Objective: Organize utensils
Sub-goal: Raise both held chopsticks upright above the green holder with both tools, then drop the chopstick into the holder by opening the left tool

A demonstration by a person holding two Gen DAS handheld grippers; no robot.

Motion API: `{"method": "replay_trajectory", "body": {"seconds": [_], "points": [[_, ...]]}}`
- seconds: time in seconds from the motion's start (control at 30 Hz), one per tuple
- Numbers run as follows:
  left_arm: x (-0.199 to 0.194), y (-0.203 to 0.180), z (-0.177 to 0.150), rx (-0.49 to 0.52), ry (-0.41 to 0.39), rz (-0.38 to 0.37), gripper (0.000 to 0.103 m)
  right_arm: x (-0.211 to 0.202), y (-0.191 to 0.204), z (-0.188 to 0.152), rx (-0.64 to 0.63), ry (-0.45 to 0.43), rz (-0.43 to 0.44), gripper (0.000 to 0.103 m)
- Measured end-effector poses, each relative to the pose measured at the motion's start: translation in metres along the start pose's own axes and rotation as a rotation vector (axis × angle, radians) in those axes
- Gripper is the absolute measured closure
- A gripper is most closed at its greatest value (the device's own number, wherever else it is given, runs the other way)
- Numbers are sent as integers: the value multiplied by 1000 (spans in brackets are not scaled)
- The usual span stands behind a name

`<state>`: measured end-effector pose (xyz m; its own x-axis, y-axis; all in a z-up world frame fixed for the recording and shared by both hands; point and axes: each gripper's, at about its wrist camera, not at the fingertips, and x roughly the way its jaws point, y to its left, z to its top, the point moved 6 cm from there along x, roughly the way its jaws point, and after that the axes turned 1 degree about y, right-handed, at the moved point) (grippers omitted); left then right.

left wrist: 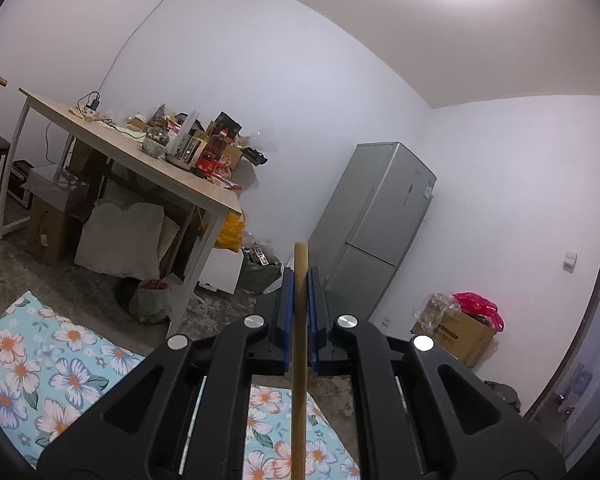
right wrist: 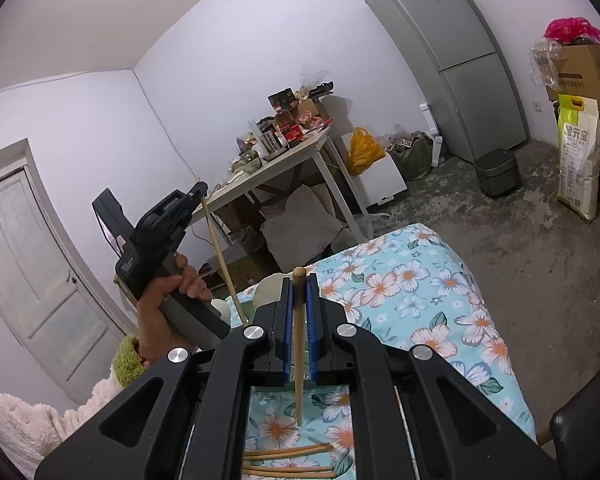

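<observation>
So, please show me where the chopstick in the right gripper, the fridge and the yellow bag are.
chopstick (right wrist: 299,344), right wrist view, middle of its shaft
fridge (right wrist: 456,52), right wrist view, its front doors
yellow bag (right wrist: 362,150), right wrist view, its bulging side

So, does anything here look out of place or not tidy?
Yes. Several loose chopsticks lie scattered on the floral cloth, not parallel. The left gripper and the right gripper each clamp one chopstick. Nothing looks spilled or broken.
</observation>
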<state>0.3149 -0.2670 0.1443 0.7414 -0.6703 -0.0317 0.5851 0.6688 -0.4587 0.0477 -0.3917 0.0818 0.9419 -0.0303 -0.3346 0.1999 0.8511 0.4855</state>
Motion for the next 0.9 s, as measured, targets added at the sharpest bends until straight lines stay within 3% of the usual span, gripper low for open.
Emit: {"method": "replay_trajectory", "body": {"seconds": [0.47,0.6,0.9], "points": [[-31,6,0,28,65,7,96,-11,8,-2,-14,-19,3,96],[-57,9,-11,35,136,-1,86,-8,7,-7,-7,0,6,96],[-131,29,-46,72,309,-22,77,-6,10,-13,1,18,10,96]]}}
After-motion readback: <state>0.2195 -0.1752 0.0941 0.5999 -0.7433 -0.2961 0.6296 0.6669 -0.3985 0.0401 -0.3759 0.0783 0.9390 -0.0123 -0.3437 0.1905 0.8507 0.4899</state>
